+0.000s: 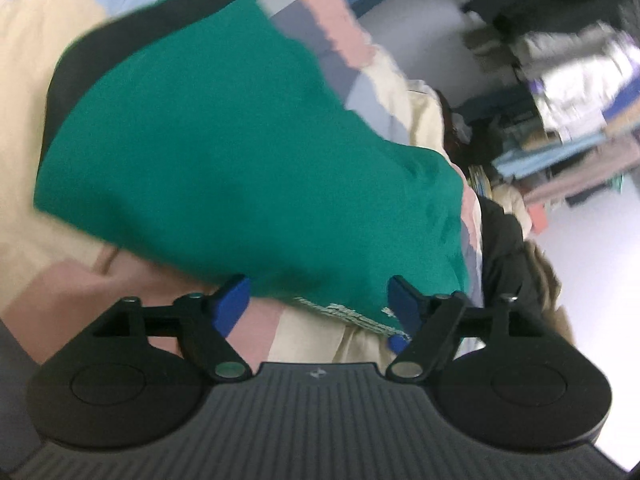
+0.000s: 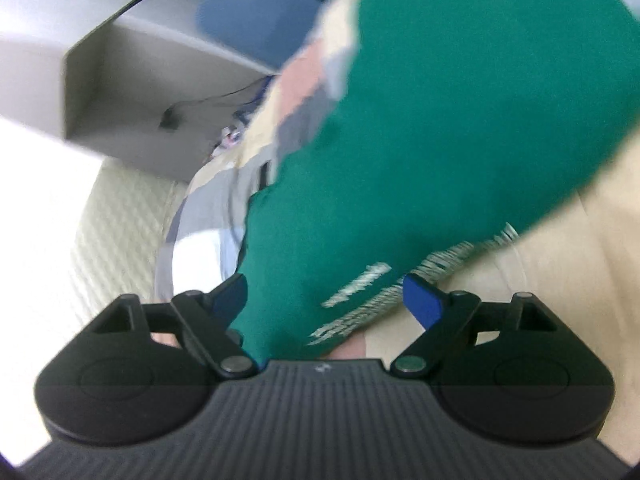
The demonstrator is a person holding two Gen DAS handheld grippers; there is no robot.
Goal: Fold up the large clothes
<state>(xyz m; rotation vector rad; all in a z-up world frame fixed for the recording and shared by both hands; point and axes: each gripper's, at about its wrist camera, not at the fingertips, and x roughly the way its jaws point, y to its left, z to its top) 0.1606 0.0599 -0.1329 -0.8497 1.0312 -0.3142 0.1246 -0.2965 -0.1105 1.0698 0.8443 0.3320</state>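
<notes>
Left wrist view, nearest the lens: the left tool (image 1: 318,306) with its two blue pads spread wide. The hem of a green garment (image 1: 224,168), carrying pale printed lettering (image 1: 352,314), lies in the gap between the pads; the right-hand pad sits against the cloth edge, while the other pad stands clear of it, so nothing is pinched. The picture is blurred by motion.

Beyond the pads the green garment spreads up and to the left over a bed cover (image 1: 340,52) patterned in cream, pink and grey-blue blocks. A black garment (image 1: 70,80) shows along the green cloth's far left edge, partly beneath it. Farther off, at the right, stand shelves of stacked textiles (image 1: 568,92), too smeared to identify singly, with a pale floor (image 1: 596,248) below them.

Right wrist view, nearest the lens: the right tool (image 2: 324,300), its blue pads likewise spread apart. The printed end of the green garment (image 2: 460,92) passes between them; whether the left-hand pad touches the cloth cannot be told, and the right-hand pad is clear of it.

Behind, the garment runs up to the right across the same patterned bed cover (image 2: 304,88). To the left lie a quilted cream surface (image 2: 120,232), then a grey cabinet (image 2: 140,92) with a dark cable (image 2: 208,100) hanging by it.
</notes>
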